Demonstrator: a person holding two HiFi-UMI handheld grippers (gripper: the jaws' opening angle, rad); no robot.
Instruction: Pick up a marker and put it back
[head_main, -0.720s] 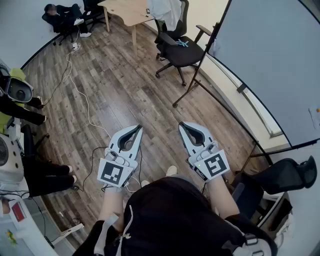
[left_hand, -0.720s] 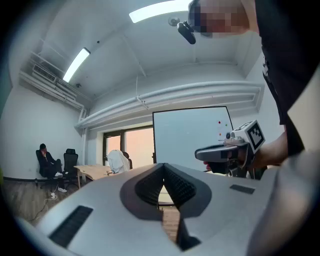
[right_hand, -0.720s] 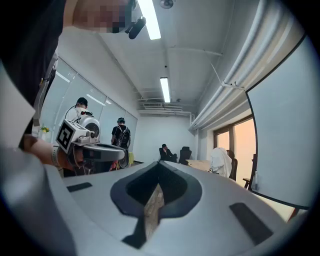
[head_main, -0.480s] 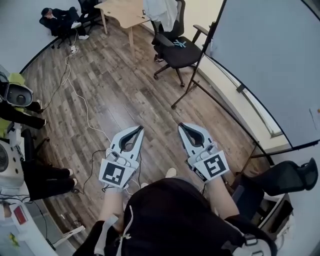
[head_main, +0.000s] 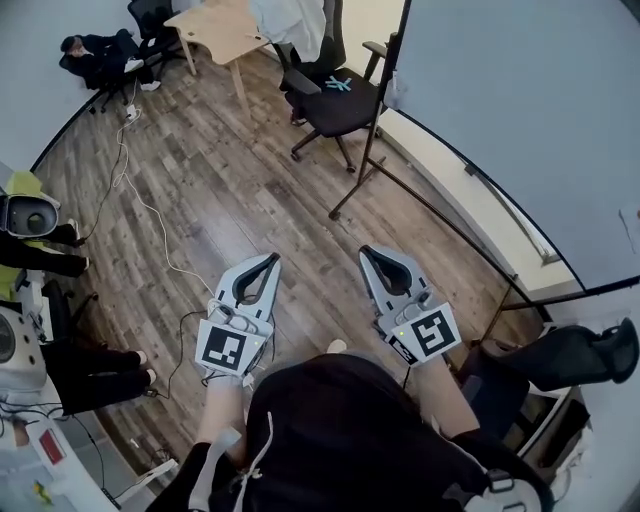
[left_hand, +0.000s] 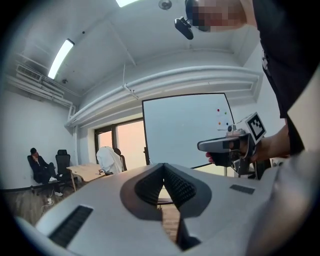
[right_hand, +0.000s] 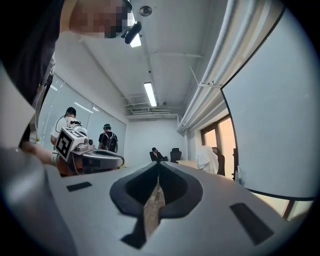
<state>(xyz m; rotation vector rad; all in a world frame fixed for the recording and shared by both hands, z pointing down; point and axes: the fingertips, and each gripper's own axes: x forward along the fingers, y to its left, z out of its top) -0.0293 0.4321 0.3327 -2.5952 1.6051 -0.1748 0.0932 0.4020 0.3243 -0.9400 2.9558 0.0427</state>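
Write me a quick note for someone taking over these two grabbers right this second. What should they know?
Left gripper: jaws together, nothing between them, held level over the wood floor.
Right gripper: jaws together, empty, level beside the left one.
Whiteboard: stands on the right, with a ledge along its lower edge. No marker can be made out in any view.
Done: nothing that shows.
Left: find a marker, probably at the board, pick it up and put it back.
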